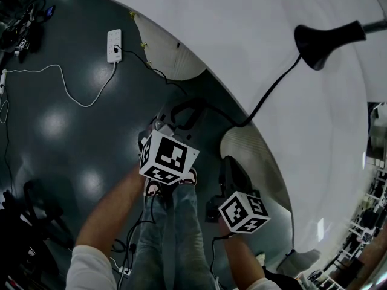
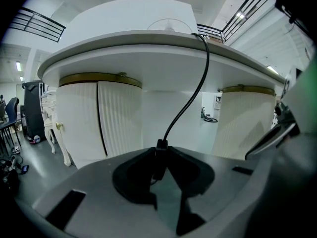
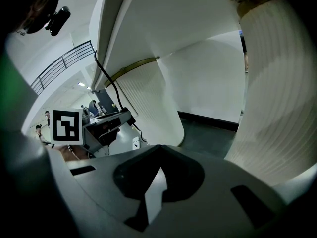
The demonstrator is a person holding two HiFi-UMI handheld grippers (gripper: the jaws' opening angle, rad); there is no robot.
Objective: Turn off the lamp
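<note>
**Two tools, one lamp.** One black lamp [image 1: 320,41] is seen over the white desk [image 1: 242,29], at upper right (shade dark). Its single cord [image 1: 272,89] is led off the edge to the left tool [image 2: 160,150], which is clamped on the inline switch [image 2: 159,165]. The right tool [image 3: 159,150] is held closed and empty.

Lab-like hall, glossy grey floor [image 1: 57,132], power strip [image 1: 113,45], loose cables [image 1: 74,95], mezzanine railing [image 3: 64,66]

You carry two grey moulded tools, left gripper [image 2: 161,163] and right gripper [image 3: 157,175], dark-recessed at the jaws, each with a white cube [image 1: 168,157] of black square markers and trailing black cables [image 1: 213,258]. You wear white short sleeves [image 1: 91,267], blue jeans [image 1: 175,234] and pale shoes [image 1: 190,177].
</note>
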